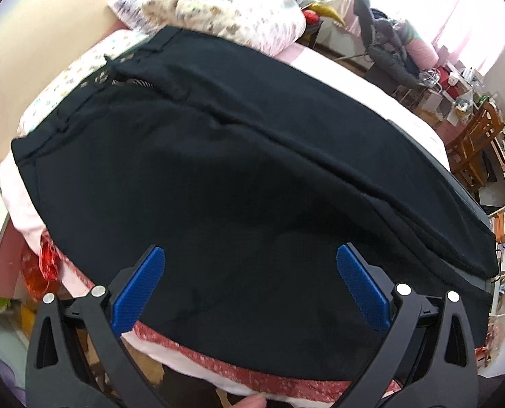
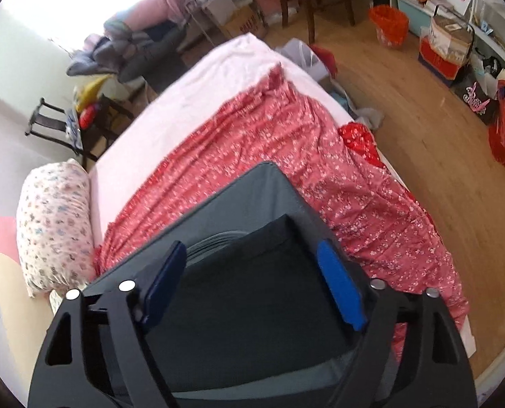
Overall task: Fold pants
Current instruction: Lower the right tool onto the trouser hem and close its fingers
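Pants (image 1: 218,176), black and spread flat, fill most of the left wrist view. They lie on the bed (image 1: 371,91), with the waistband far left, its open zipper (image 1: 133,83) and belt loops showing, and the legs running off to the right. A long seam or fold line crosses the cloth from the fly toward the right end. The fabric looks soft and limp, medium in weight, matte rather than slippery, and nothing about it is fragile. It will sag and drag if lifted by one point, so my judgement is that the doubled waistband or a leg hem gives the firmest hold, pinched at an edge. The left tongs (image 1: 250,282) stand wide apart over the near edge of the pants, clamped on nothing. A floral pillow (image 1: 218,3) sits at the far end, and a red floral sheet (image 1: 252,377) peeks from under the near edge. No label or brand shows on the pants.

From the right wrist view, the right tongs (image 2: 252,282) are also spread apart, gripping nothing. Between and beyond them lies a dark grey, layered cloth (image 2: 252,204), with a darker panel on top; I cannot tell whether this is the leg end of the pants. It rests on the red floral sheet (image 2: 286,142), which is rumpled across the bed. A cardboard box (image 2: 245,22) on the far floor carries red lettering, too blurred to read.
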{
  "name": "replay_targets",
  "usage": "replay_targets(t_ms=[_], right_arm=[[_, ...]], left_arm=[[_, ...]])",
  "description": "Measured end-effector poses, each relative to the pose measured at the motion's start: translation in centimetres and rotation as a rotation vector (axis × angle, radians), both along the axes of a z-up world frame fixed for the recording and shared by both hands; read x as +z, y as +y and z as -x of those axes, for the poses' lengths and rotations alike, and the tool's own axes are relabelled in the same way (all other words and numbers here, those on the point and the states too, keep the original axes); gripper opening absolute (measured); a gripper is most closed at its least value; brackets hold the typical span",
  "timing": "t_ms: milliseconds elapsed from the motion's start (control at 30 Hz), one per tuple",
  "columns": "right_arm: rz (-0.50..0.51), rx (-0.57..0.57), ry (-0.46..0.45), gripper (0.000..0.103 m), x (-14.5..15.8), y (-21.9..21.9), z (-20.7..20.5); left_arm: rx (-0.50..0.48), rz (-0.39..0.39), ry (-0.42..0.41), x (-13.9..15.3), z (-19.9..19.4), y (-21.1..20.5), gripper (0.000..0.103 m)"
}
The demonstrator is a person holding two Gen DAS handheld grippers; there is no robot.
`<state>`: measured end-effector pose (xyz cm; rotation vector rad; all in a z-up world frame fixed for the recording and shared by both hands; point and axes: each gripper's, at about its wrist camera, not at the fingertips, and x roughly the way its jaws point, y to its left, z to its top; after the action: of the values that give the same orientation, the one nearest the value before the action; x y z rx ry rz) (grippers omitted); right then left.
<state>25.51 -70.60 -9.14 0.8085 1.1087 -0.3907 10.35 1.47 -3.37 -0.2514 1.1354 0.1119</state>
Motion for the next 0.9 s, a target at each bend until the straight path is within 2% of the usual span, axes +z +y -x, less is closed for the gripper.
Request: replay_targets(t_ms=[200, 567, 667, 833, 900], right_arm=[[-0.004, 0.059, 0.038, 0.065, -1.0, -0.3, -1.7], [0.035, 0.088, 0.103, 0.064, -3.0, 0.2, -2.9], [0.03, 0.105, 0.094, 0.054, -3.2, 0.4, -3.1], [0.072, 0.124, 0.101, 0.053, -3.6, 1.2, -3.2], [0.107, 0.135, 0.106, 0.043, -3.4, 1.5, -3.3]], left_arm=[[0.009, -0.026, 0.009, -0.1, -0.4, -0.3, 0.101], [-0.013, -0.028, 0.023, -0.5, -0.9, -1.3, 0.101], [-0.003, -0.026, 0.025, -0.6, -1.0, -1.1, 0.101], [-0.004, -0.026, 0.031, -0.8, -1.1, -1.1, 0.101], [-0.007, -0.024, 0.033, -0.9, -1.1, -1.1, 0.101]])
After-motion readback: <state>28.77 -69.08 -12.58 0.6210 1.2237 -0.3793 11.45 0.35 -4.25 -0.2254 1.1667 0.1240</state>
